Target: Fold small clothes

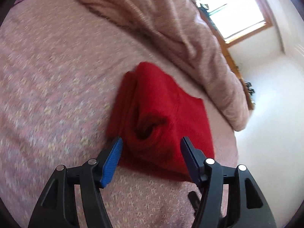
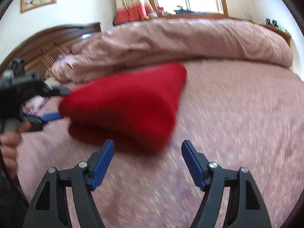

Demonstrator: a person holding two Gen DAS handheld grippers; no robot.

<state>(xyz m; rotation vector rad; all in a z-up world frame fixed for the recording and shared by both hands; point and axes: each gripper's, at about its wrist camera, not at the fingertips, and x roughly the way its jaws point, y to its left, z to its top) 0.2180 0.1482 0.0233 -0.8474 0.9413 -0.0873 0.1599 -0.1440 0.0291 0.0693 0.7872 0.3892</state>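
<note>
A red knitted garment (image 1: 161, 110) lies folded in a thick bundle on the pink patterned bedsheet (image 1: 57, 95). My left gripper (image 1: 151, 139) stands open at its near edge, its blue pads on either side of a fold and not pressing on it. In the right wrist view the same red garment (image 2: 129, 104) shows blurred. My right gripper (image 2: 147, 142) is open just short of it, with only sheet between its fingers. The left gripper (image 2: 62, 103) appears at the garment's left end, held by a hand (image 2: 9, 142).
A rolled pinkish-brown quilt (image 2: 190, 41) lies along the far side of the bed, close behind the garment. A dark wooden headboard (image 2: 47, 41) stands at the left. A window (image 1: 237, 13) and a white wall lie beyond the bed's edge (image 1: 233, 142).
</note>
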